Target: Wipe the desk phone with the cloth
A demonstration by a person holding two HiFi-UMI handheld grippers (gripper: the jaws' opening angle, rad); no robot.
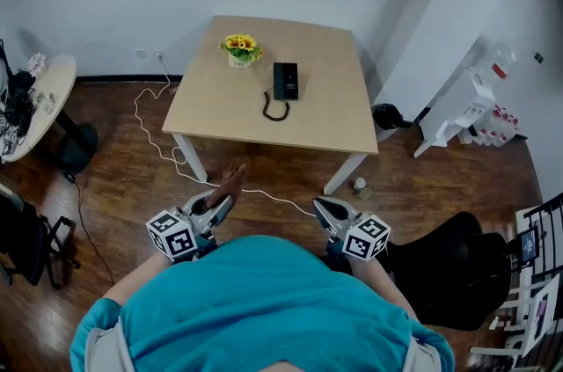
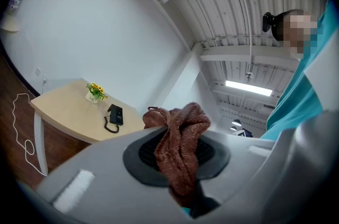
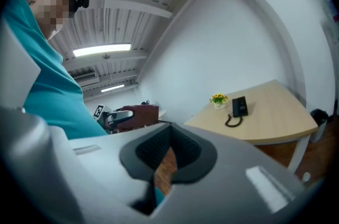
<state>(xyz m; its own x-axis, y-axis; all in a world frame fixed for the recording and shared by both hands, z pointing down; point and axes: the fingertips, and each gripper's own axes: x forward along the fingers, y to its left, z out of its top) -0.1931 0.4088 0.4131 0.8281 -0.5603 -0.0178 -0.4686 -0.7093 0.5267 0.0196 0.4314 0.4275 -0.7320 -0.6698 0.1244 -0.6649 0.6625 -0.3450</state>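
Pale worktop (image 1: 325,98) stands well ahead, desk phone (image 1: 285,81) near its middle, long axis running away from the person; left tool (image 1: 215,205) clamps the brown cloth (image 1: 230,182); right tool (image 1: 327,208) is closed, empty; both sit well short of the phone.

One phone (image 1: 285,81), one cloth (image 2: 177,146), one flowerpot (image 1: 240,51).
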